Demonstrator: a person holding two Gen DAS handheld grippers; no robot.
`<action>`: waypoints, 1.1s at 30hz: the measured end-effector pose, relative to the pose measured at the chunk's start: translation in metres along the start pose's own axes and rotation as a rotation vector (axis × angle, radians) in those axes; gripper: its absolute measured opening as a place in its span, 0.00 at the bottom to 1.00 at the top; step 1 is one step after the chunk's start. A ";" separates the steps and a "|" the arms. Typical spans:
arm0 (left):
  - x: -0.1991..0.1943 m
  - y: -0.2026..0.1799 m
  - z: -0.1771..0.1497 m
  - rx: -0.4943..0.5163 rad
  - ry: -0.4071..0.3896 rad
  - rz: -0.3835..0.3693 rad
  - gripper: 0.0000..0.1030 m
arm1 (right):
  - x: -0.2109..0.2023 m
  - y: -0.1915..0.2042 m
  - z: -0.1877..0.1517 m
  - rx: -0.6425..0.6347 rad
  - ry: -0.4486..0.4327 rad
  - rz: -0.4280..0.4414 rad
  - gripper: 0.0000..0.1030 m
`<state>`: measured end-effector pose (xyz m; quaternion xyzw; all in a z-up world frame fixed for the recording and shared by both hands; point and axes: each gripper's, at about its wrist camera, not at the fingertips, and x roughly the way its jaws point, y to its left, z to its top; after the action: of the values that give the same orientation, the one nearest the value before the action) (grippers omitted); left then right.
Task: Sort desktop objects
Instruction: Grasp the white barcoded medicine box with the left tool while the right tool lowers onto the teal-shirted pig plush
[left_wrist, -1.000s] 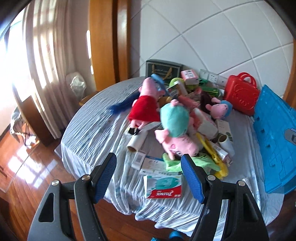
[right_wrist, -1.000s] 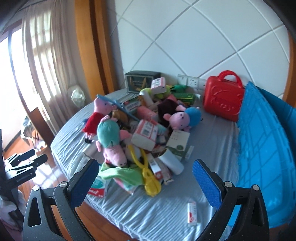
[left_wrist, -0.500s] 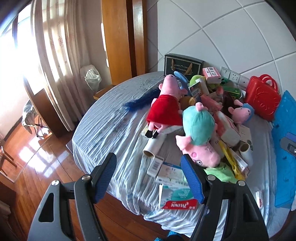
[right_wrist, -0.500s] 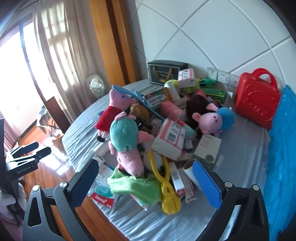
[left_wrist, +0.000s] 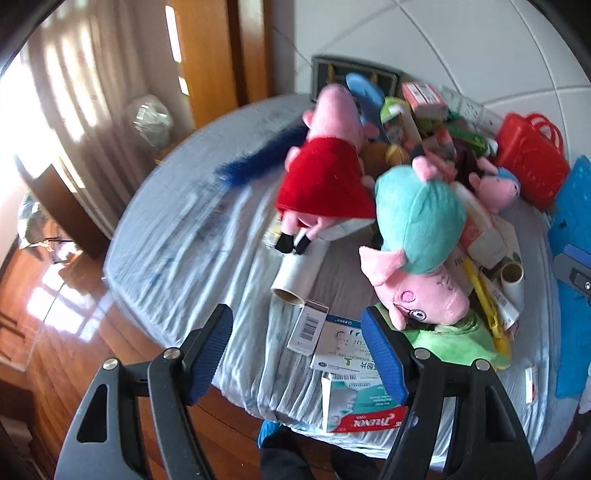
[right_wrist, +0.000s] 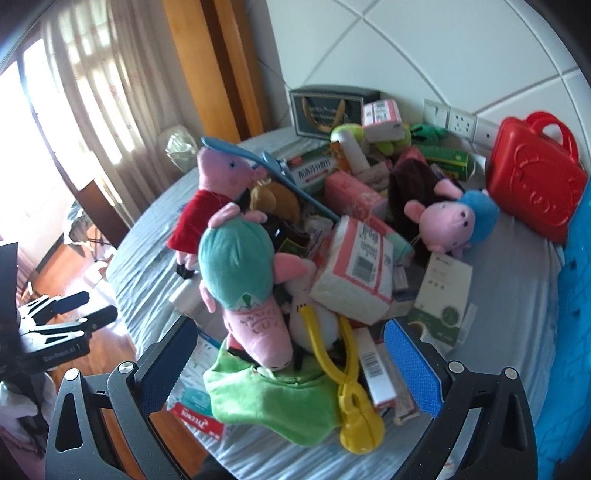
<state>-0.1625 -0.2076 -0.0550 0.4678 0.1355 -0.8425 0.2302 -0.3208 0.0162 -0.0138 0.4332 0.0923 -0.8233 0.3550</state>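
Observation:
A heap of toys and boxes covers a round table with a grey-blue cloth (left_wrist: 177, 236). A pink pig plush in a red dress (left_wrist: 325, 173) lies at the heap's left. A pig plush in teal (left_wrist: 417, 221) (right_wrist: 240, 262) lies head-down over a green cloth (right_wrist: 273, 395). My left gripper (left_wrist: 297, 354) hangs open above flat medicine boxes (left_wrist: 343, 347) at the table's near edge. My right gripper (right_wrist: 288, 365) stands open over the green cloth and yellow plastic tongs (right_wrist: 347, 384). Neither holds anything.
A red toy case (right_wrist: 535, 184) stands at the back right beside a blue crate (right_wrist: 569, 332). A paper roll (left_wrist: 299, 273), a pink-striped tissue pack (right_wrist: 358, 269) and a small blue-dressed pig (right_wrist: 454, 221) lie in the heap. Wooden floor (left_wrist: 55, 314) lies left of the table.
Both grippers have come down and closer to the table; the heap looks larger. The left one now hangs over the medicine boxes, the right over the green cloth. Jaws unchanged.

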 end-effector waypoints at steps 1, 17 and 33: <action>0.012 0.002 0.003 0.021 0.018 -0.022 0.70 | 0.007 0.003 0.000 0.012 0.009 -0.011 1.00; 0.141 0.009 0.000 0.265 0.283 -0.244 0.69 | 0.087 0.047 -0.024 0.193 0.172 -0.224 1.00; 0.159 -0.008 -0.015 0.264 0.287 -0.246 0.35 | 0.118 0.055 -0.028 0.130 0.214 -0.195 0.85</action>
<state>-0.2283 -0.2351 -0.1985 0.5889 0.1116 -0.7994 0.0409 -0.3097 -0.0708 -0.1145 0.5298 0.1176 -0.8070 0.2328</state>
